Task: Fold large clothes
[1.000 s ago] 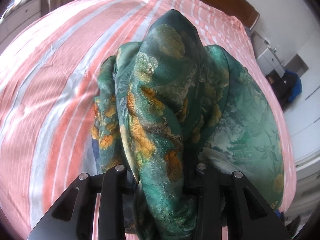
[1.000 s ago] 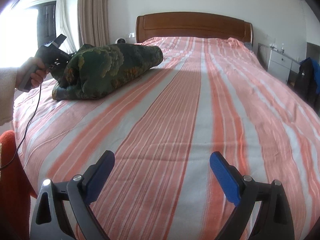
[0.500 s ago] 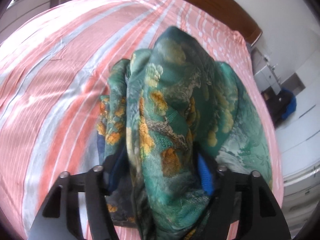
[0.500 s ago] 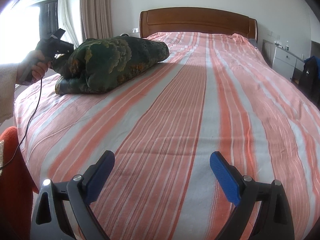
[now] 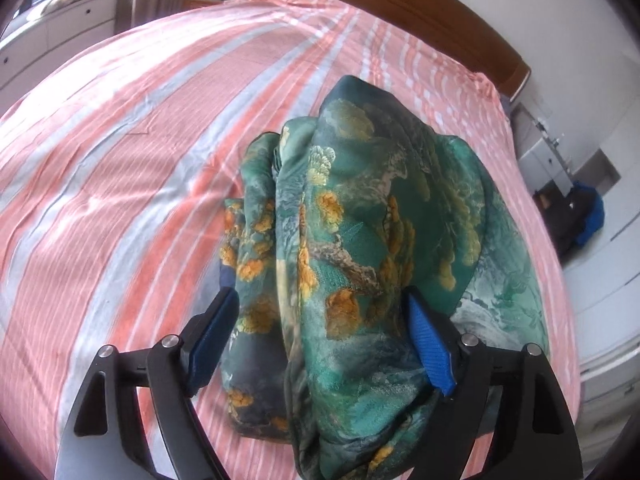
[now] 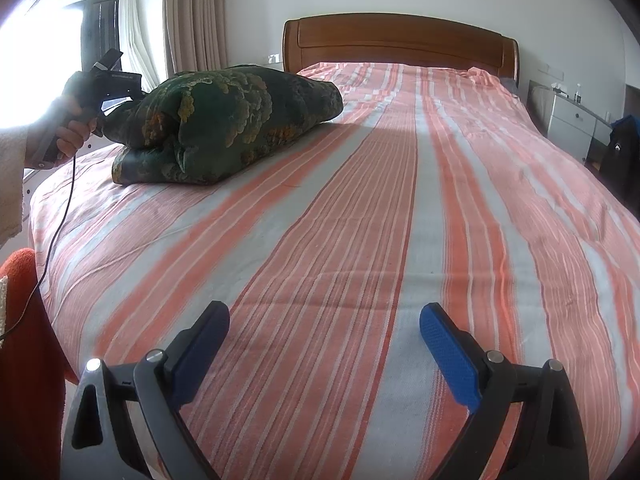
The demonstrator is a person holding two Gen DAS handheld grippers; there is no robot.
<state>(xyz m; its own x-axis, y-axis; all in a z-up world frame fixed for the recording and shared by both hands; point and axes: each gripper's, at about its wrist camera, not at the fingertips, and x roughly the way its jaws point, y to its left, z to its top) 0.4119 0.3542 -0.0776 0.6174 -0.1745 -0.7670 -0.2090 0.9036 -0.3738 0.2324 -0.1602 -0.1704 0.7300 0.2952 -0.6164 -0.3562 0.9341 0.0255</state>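
Striped bed (image 5: 120,184) fills the left wrist view w/ the green garment (image 5: 360,240) bundled between the left claw (image 5: 320,336), spread apart, gripping nothing; right wrist view: bundle (image 6: 224,128) near the headboard (image 6: 400,40), right claw (image 6: 324,344) wide, empty — folding looks about done.

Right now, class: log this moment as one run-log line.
left gripper: open, astride green floral garment | right gripper: open, empty | striped bed

garment (image 5: 360,240): sheeny woven cloth | headboard (image 6: 400,40): glossy wood
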